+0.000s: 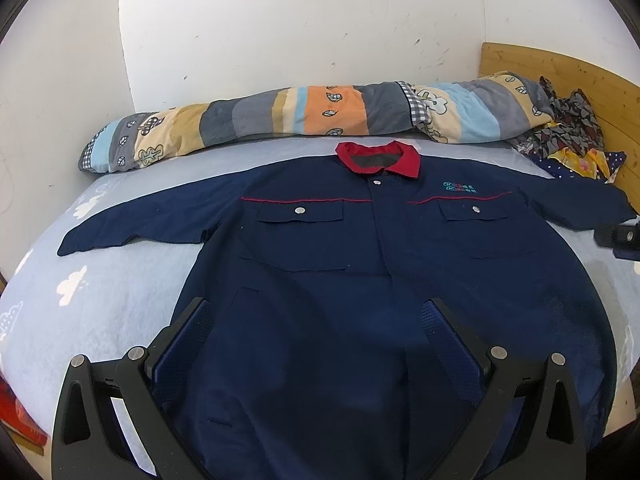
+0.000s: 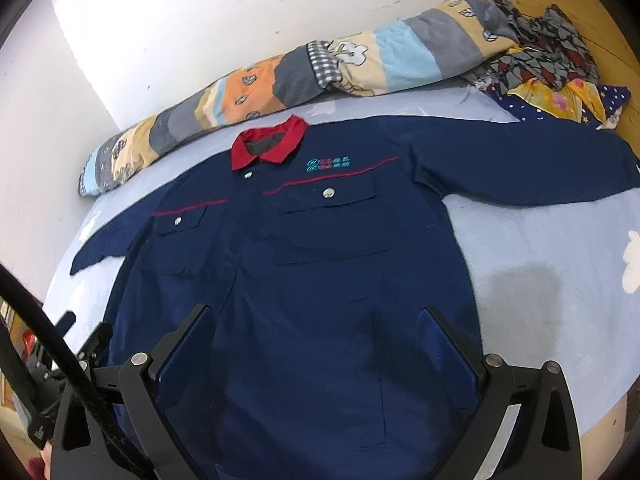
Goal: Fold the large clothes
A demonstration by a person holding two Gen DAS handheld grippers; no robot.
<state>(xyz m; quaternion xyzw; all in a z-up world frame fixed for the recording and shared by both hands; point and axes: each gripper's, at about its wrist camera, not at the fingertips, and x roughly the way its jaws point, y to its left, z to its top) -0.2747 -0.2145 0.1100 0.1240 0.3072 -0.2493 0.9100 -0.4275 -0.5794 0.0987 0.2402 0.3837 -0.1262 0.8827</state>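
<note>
The jacket [image 1: 360,264] lay flat and face up on the bed [image 1: 120,280], red collar [image 1: 378,158] at the far side, both sleeves spread out to left and right. We held the left gripper [image 1: 316,320] and the right gripper [image 2: 316,320] above the near hem, each with fingers spread wide and holding nothing. We judged that no fold was yet made. For a clean first fold, each gripper should pinch one layer edge fully, lift evenly, and keep the cloth taut. A rolled quilt [image 1: 280,116] lay beyond the collar.
</note>
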